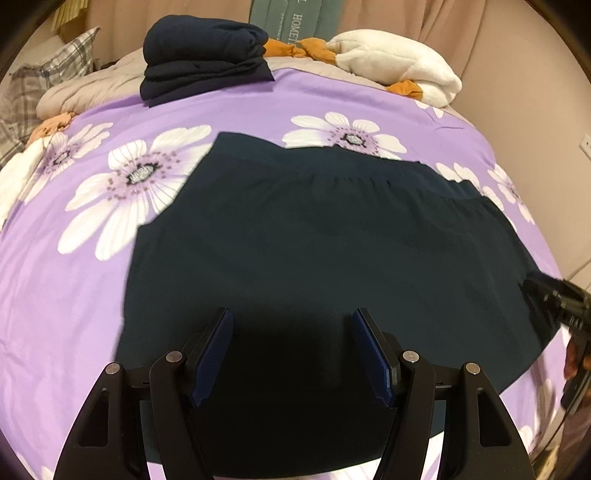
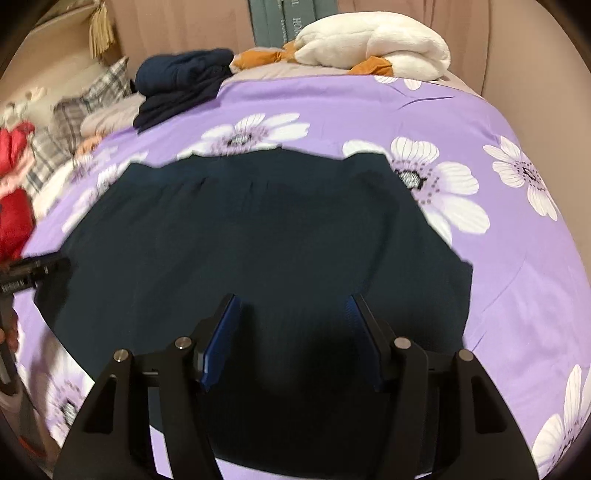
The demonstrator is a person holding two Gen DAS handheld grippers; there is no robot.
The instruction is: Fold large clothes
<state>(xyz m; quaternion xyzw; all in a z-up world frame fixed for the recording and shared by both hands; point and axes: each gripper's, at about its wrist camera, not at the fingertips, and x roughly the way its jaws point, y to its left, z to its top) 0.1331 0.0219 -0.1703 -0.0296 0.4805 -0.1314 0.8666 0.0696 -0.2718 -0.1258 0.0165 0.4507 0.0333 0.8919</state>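
A dark navy garment (image 1: 332,251) lies spread across the purple bedspread (image 1: 74,295) with its big white daisies, the gathered waistband end towards the far side of the bed and the near edge close under both tools. It looks like a skirt or a wide pair of shorts, already lying fairly flat, though I cannot tell how many layers are stacked.

The left hand-held gripper (image 1: 293,350) hangs over the near part of the cloth with its blue pads apart and nothing between them. The right hand-held gripper (image 2: 291,339) is the same, jaws parted over the fabric, gripping nothing; that view is smeared with motion.

To my eye the cloth is thin, soft and light, the kind that drapes and slides rather than holds a crease. It should lift easily, but a pinch in the middle would only bunch it. The near corners or the side seams look like the better places to take hold, one tool at each, so the fold stays even.

At the far end sit a folded dark pile (image 1: 205,55), a white plush throw (image 1: 399,62) with orange trim, and a grey-green cushion (image 1: 295,18) with pale lettering, of which only "HOME" reads clearly.
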